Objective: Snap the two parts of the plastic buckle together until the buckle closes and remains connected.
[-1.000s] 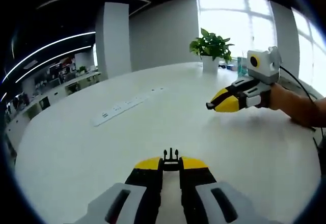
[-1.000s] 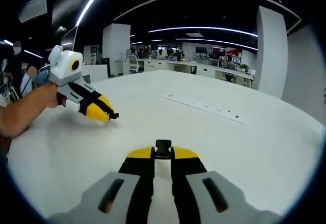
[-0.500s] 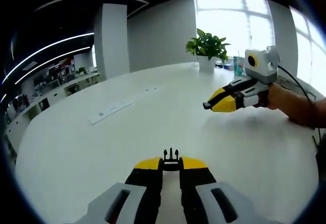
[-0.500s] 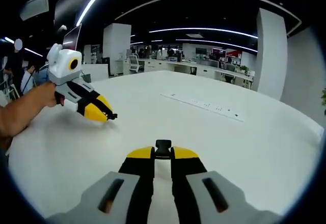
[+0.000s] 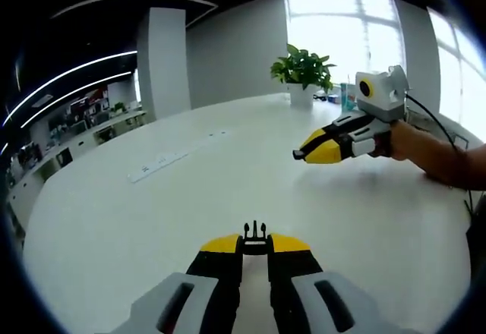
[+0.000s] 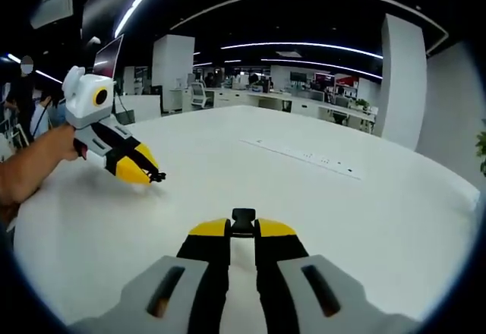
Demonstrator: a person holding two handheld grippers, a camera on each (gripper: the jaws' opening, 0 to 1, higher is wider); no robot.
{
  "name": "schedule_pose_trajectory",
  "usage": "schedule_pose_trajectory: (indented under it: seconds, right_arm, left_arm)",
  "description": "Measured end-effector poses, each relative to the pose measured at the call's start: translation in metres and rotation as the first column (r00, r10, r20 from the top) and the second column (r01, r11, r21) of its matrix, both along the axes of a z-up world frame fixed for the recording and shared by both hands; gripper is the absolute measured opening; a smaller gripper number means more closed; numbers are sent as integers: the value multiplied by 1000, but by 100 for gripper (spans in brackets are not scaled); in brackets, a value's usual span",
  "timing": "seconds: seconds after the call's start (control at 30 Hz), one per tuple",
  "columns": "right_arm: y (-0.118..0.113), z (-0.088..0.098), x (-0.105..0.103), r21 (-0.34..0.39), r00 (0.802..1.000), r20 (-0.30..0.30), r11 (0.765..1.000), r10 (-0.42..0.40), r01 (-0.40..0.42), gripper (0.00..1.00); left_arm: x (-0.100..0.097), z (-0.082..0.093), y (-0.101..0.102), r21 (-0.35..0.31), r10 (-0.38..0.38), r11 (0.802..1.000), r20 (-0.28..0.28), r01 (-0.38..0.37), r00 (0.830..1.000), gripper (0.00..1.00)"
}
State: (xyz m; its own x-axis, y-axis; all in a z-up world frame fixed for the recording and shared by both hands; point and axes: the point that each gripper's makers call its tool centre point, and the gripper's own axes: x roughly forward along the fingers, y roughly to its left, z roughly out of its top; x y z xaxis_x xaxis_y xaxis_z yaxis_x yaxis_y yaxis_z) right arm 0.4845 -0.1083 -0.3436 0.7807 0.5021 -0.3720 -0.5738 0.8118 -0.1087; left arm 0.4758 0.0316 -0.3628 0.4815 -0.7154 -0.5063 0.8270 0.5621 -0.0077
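Now the left gripper (image 5: 255, 244) pinches the pronged buckle part (image 5: 255, 232) between its yellow tips, jaws pressed together on it. Similarly, the right gripper (image 6: 243, 228) clamps the black buckle socket (image 6: 243, 216). Compared with a second ago, each gripper appears slightly farther left in the other's view. Beyond both grippers, the white table (image 6: 319, 220) lies open, with a power strip (image 6: 304, 157) well ahead and a potted plant (image 5: 301, 68) at the far edge.

A small black buckle part (image 6: 243, 221) is being gripped between the closed yellow-tipped fingers (image 6: 209, 228) of the right gripper (image 6: 243, 231) above the white desk (image 6: 342, 220). The left gripper (image 6: 148, 174) is being held in a hand (image 6: 57, 144) at the left, apart from it. A white power strip (image 6: 304, 157) is lying farther back.
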Motion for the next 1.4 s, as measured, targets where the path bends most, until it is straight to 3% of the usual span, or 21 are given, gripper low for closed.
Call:
schedule_pose_trajectory:
  seconds: [0.2, 0.3, 0.8, 1.0, 1.07, 1.4]
  right_arm:
    - [-2, 0, -4, 2, 1000, 0, 1000, -1, 1, 10]
    - [-2, 0, -12, 2, 1000, 0, 1000, 0, 0, 10]
    - [-3, 1, -9, 8, 1000, -12, 1000, -4, 4, 10]
    - [-3, -2, -17, -23, 1000, 1, 1000, -7, 7, 10]
    - [-8, 1, -9, -16, 1000, 2, 1000, -9, 9, 10]
    - [-5, -1, -21, -7, 1000, 5, 1000, 6, -6, 10]
  left_arm:
    - [-3, 9, -2, -33, 0, 999, 4, 0, 1000, 11]
    - [-6, 8, -5, -21, -18, 1000, 4, 19, 1000, 11]
    - [-16, 5, 0, -32, -23, 999, -15, 23, 1000, 11]
    - [-19, 6, 1, -33, -30, 999, -14, 29, 999, 11]
    - [-19, 8, 1, -36, -33, 999, -12, 32, 999, 11]
    - [-32, 6, 4, -34, -84, 996, -21, 83, 996, 11]
